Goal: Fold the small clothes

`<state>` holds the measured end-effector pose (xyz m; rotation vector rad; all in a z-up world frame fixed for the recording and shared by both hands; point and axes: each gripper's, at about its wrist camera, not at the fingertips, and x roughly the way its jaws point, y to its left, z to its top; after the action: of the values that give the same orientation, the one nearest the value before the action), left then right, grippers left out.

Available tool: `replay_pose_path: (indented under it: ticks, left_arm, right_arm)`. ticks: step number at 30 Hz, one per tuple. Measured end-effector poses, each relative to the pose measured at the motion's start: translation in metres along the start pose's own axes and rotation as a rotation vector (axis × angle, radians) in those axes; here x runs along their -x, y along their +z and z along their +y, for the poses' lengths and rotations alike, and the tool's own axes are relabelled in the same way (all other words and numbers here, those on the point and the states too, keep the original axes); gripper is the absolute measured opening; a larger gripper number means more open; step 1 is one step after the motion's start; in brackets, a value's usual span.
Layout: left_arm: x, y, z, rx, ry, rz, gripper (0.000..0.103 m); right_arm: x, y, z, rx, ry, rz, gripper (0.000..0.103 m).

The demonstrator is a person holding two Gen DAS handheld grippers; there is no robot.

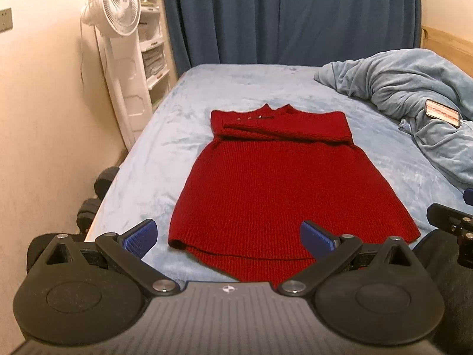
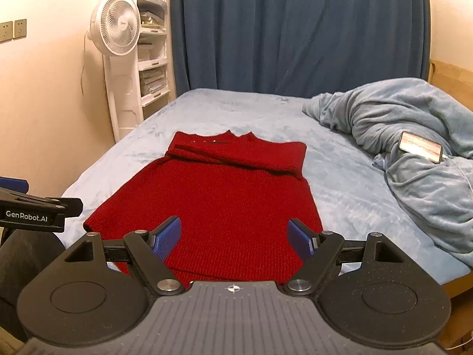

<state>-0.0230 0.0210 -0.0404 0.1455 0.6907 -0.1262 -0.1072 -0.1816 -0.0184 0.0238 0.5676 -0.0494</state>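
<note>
A red knitted sweater (image 1: pixel 260 183) lies flat on the light blue bed, collar at the far end, hem nearest me, with both sleeves folded across the chest. It also shows in the right wrist view (image 2: pixel 218 195). My left gripper (image 1: pixel 229 238) is open and empty, hovering just above the hem near its left corner. My right gripper (image 2: pixel 235 236) is open and empty, above the hem toward the sweater's right side. The left gripper's body shows at the left edge of the right wrist view (image 2: pixel 32 210).
A crumpled blue blanket (image 1: pixel 414 103) with a phone (image 1: pixel 442 112) on it lies at the bed's right. A white standing fan (image 1: pixel 118 9) and shelves stand left by the wall. Dark blue curtains (image 1: pixel 280 14) hang behind. The bed sheet (image 1: pixel 242 85) stretches beyond the sweater.
</note>
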Motion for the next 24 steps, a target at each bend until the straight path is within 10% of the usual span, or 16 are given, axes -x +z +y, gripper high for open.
replay_pose_path:
  ticks: [24]
  left_arm:
    - [-0.090, 0.021, 0.054, 0.116, 0.008, 0.053, 0.103]
  right_arm:
    - [-0.069, 0.004, -0.027, -0.062, -0.018, 0.147, 0.085]
